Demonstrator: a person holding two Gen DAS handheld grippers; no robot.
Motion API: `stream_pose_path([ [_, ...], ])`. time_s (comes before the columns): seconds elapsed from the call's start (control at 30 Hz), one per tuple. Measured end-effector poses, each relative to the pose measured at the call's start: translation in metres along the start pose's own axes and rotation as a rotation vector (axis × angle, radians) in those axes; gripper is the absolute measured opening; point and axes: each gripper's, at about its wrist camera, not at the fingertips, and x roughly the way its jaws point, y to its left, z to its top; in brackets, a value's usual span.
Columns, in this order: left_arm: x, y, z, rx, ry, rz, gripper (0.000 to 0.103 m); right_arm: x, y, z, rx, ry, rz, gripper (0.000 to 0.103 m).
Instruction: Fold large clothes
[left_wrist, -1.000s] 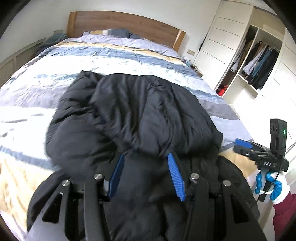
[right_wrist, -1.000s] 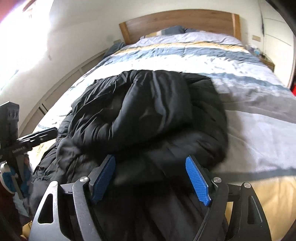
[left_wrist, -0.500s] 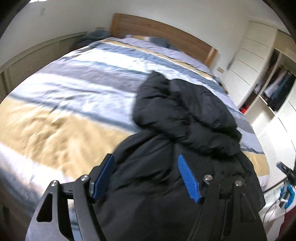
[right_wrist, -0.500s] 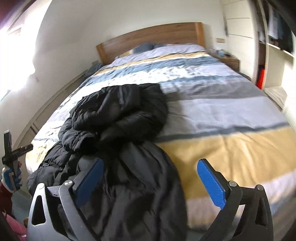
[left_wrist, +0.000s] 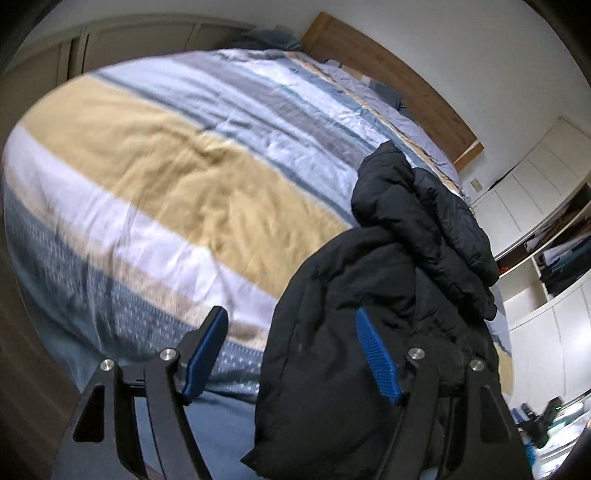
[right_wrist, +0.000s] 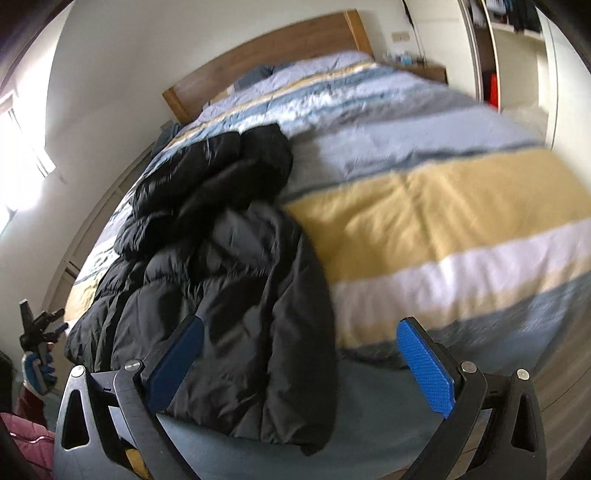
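Jacket (right_wrist: 229, 295) overhanging bed edge (right_wrist: 461, 354), claws apart

Bed (left_wrist: 155, 192): big, with a wooden headboard (right_wrist: 266, 55) at the far end.
Cover (right_wrist: 443, 206): striped yellow, white, blue and grey, spread flat over the whole bed.
On the bed: a black puffy coat (right_wrist: 221, 266), bunched up, its lower end hanging over the near edge.
Pillows (right_wrist: 258, 74): by the headboard.

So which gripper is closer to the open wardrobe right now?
Right. The right gripper is on the wardrobe's side of the black jacket; the left gripper is beyond the jacket, toward the window wall.
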Motion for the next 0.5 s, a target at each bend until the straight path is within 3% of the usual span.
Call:
stream_pose_path([
  [0.3, 0.025, 0.031, -0.026, -0.166, 0.081, -0.159, 0.070, 0.050, -0.004, -0.017, 0.133, 0.077, 0.095, 0.103],
  [0.5, 0.037, 0.040, -0.051, -0.277, 0.143, -0.394, 0.070, 0.063, -0.012, -0.029, 0.172, 0.148, 0.137, 0.103],
])
